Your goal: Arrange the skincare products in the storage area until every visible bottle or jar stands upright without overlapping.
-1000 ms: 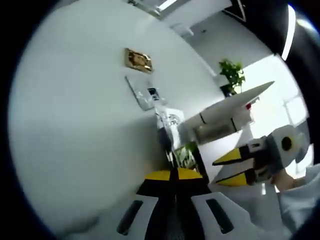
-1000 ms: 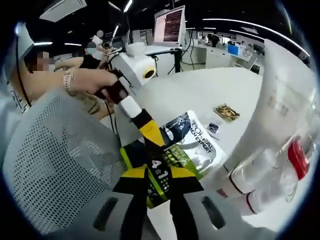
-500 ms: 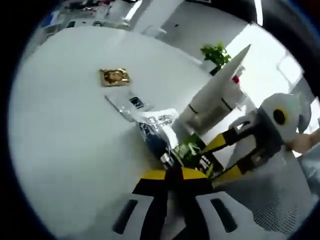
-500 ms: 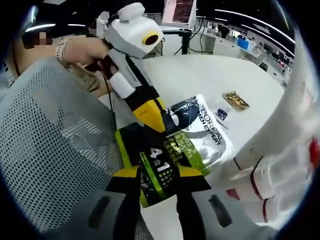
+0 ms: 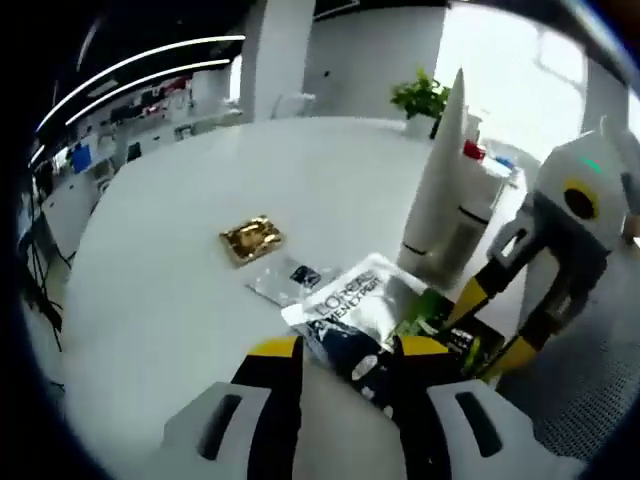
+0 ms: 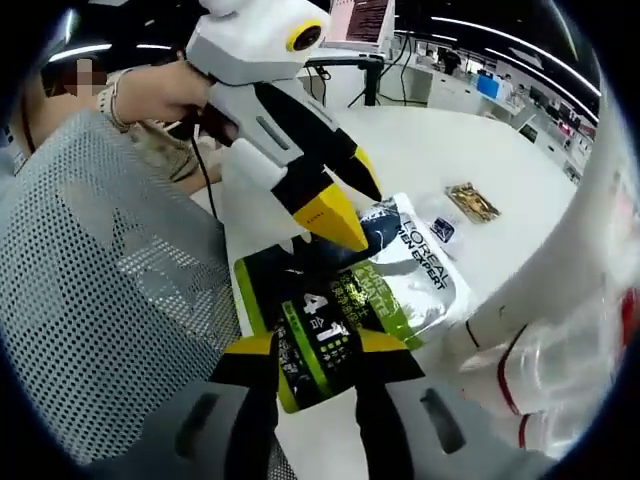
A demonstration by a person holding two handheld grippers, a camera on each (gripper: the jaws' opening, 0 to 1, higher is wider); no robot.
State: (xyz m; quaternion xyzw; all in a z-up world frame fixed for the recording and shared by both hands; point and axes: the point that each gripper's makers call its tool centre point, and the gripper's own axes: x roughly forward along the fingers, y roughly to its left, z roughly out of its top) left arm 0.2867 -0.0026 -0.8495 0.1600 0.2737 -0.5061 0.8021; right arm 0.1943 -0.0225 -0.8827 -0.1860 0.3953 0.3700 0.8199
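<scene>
At the centre bottom of the right gripper view, my right tongs [image 6: 312, 345] grip the green and black sachet [image 6: 320, 325] on the white table [image 6: 440, 165]. My left tongs [image 6: 345, 205] hang spread open above the silver sachet [image 6: 415, 270]. A gold packet [image 5: 250, 240] lies centre left in the left gripper view.

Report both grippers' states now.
Left gripper: open, jaws spread over the silver sachet, holding nothing.
Right gripper: shut on the green-and-black sachet.
</scene>
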